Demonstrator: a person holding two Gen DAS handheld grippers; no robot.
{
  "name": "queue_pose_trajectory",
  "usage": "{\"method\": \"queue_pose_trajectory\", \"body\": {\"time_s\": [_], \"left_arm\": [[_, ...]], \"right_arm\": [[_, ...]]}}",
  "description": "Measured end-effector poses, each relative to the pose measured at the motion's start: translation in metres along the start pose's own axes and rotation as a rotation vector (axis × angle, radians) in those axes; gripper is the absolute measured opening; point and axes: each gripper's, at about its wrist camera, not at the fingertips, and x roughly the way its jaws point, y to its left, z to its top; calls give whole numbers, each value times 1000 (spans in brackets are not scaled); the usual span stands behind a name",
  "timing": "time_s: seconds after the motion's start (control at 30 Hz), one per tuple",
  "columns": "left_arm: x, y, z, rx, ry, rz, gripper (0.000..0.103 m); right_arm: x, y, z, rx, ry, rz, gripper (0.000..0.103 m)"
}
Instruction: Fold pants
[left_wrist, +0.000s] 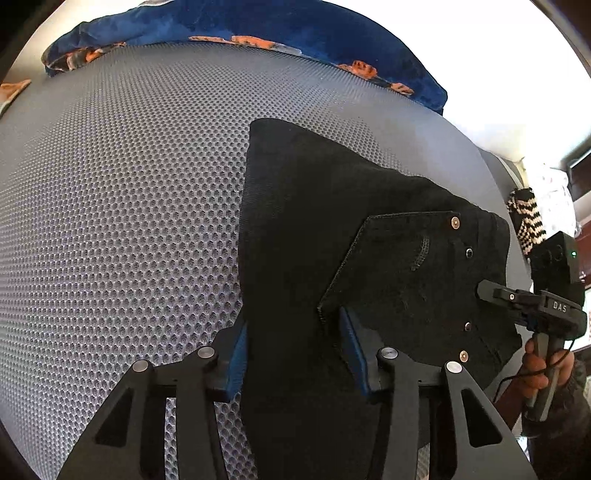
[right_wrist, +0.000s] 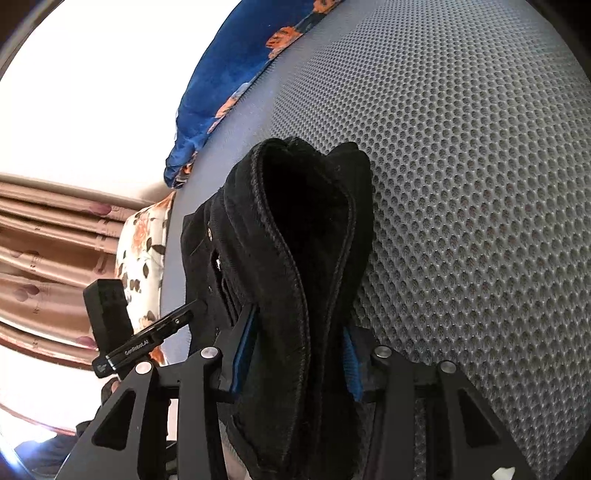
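Note:
The black pants (left_wrist: 354, 236) are held up above a grey mesh surface (left_wrist: 129, 192), back pocket with copper rivets facing the left wrist camera. My left gripper (left_wrist: 293, 354) is shut on the pants' lower edge, blue pads on either side of the cloth. My right gripper (left_wrist: 484, 288) grips the waistband side at the right of the left wrist view. In the right wrist view the right gripper (right_wrist: 297, 362) is shut on the folded waistband of the pants (right_wrist: 295, 229), and the left gripper (right_wrist: 188, 314) shows at the pants' left edge.
A blue blanket with orange flowers (left_wrist: 258, 26) lies along the far edge of the mesh surface (right_wrist: 461, 184). A floral pillow (right_wrist: 144, 251) and pink curtains (right_wrist: 48, 240) are at the left in the right wrist view. A black-and-white patterned cloth (left_wrist: 526, 218) hangs at right.

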Motion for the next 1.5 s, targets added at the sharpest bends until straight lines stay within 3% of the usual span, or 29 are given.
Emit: {"method": "queue_pose_trajectory", "body": {"time_s": [0.13,0.37,0.5,0.97,1.5], "left_arm": [[0,-7,-1,20,-7,7,41],[-8,5,-1,-7,-28,-43,22],[-15,14,-1,-23,-49,-77,16],[-63,42,-1,-10,-135,-107,14],[-103,91,77,-9,-232,30,14]], "right_arm": [[3,9,-2,-9,-17,-45,36],[5,34,-2,0,-35,-89,30],[5,56,-6,-9,-64,-103,26],[38,138,-2,-66,-85,-104,24],[103,195,88,-147,-50,8,24]]}}
